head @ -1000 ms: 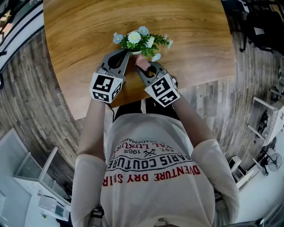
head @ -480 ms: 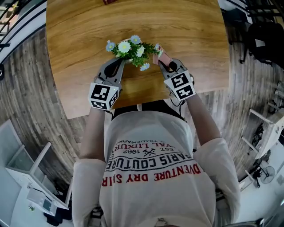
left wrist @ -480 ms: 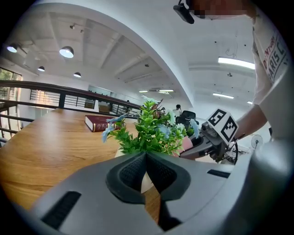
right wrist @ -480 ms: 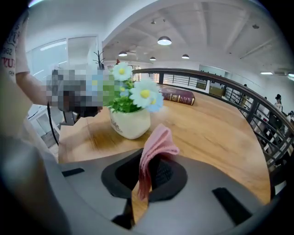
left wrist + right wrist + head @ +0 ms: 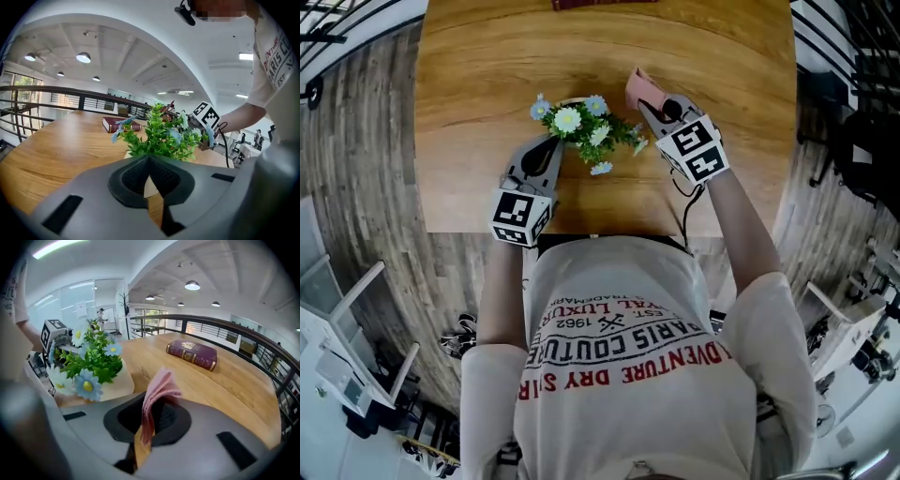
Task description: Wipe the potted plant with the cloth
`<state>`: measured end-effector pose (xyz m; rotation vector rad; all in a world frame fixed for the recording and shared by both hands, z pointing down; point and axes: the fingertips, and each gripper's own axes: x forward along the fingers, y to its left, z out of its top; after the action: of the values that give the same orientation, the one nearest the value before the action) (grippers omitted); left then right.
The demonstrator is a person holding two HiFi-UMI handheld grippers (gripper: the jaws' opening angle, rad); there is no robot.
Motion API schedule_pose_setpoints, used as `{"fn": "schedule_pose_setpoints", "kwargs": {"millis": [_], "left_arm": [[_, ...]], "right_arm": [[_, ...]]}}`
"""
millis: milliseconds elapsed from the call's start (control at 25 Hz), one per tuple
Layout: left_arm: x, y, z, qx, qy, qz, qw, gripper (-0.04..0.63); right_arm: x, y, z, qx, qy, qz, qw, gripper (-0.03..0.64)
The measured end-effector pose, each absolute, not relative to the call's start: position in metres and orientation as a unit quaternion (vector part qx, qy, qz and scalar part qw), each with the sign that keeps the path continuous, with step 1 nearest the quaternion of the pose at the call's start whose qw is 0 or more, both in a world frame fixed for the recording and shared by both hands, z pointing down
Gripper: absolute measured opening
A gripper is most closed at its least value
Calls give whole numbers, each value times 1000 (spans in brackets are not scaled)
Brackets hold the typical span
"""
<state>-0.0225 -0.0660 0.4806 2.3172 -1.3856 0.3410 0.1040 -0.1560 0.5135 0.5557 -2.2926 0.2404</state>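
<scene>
My left gripper has its jaws closed together, tips meeting with nothing visible between the pads. Its own view looks along them at the potted plant, which stands directly ahead on the wooden table, and a patch of the cream pot shows through the gap behind the tips. I cannot tell whether the tips touch the pot rim. A dark red book lies flat farther back on the table. In the right gripper view, my right gripper is clamped on a folded pink cloth, which stands up from between the jaws with its top edge free. The plant sits to the left of the cloth and apart from it, with daisy-like white and blue flowers over green leaves. The book lies beyond on the right, near the railing at the table's far side. In the head view, the plant stands upright near the table's near edge, between the two grippers. The left gripper points at the plant's left side with its tip at the foliage. The right gripper is beside the plant on the right. The cloth juts past its tip, clear of the flowers and above the tabletop. Only an edge of the book shows at the top of the frame.
</scene>
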Motion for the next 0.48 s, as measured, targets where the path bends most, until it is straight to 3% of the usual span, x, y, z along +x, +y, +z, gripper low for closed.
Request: {"fn": "schedule_pose_setpoints", "kwargs": {"millis": [480], "left_arm": [[-28,-72,478,798,-554,101,215,15]], "right_arm": [[32,-156,510,50,-925,80,368,35]]}}
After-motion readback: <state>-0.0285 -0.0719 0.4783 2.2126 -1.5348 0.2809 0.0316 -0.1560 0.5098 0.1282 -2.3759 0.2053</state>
